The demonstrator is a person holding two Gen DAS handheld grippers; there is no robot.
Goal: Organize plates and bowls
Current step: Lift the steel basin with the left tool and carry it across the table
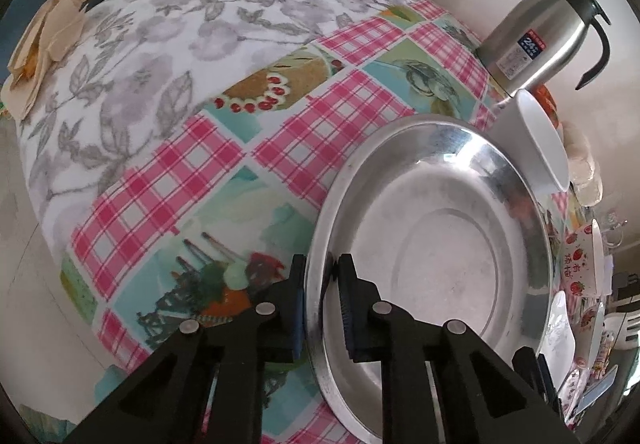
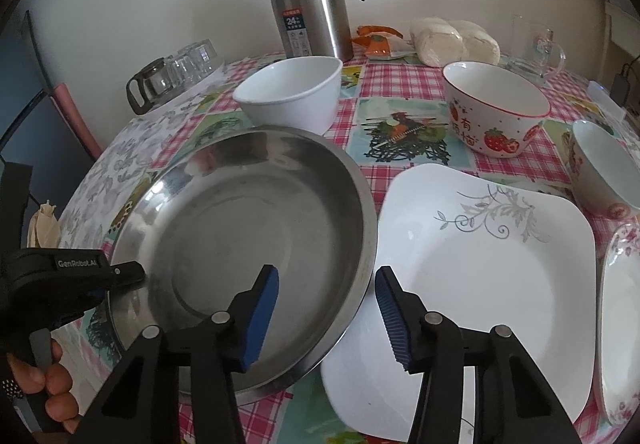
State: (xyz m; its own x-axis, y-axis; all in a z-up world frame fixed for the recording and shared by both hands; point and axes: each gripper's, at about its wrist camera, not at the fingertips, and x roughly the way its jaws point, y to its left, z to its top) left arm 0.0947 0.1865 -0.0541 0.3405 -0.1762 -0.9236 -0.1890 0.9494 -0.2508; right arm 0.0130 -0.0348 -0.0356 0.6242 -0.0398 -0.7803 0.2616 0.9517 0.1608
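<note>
I see the round, shiny steel plate [image 2: 244, 240] lying on the checked oilcloth surface [image 2: 404, 84] just left of the glossy white square plate [image 2: 480, 264], my left claw [image 1: 322, 308] pinched tight on its near-left rim, my right claw [image 2: 326, 318] half open astride its right rim, gripping nothing.

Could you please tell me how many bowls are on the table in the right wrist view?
3: a plain white bowl in front of the thermos, a strawberry-print bowl to its right, and a smaller bowl at the right edge. Others may be hidden off-frame.
</note>
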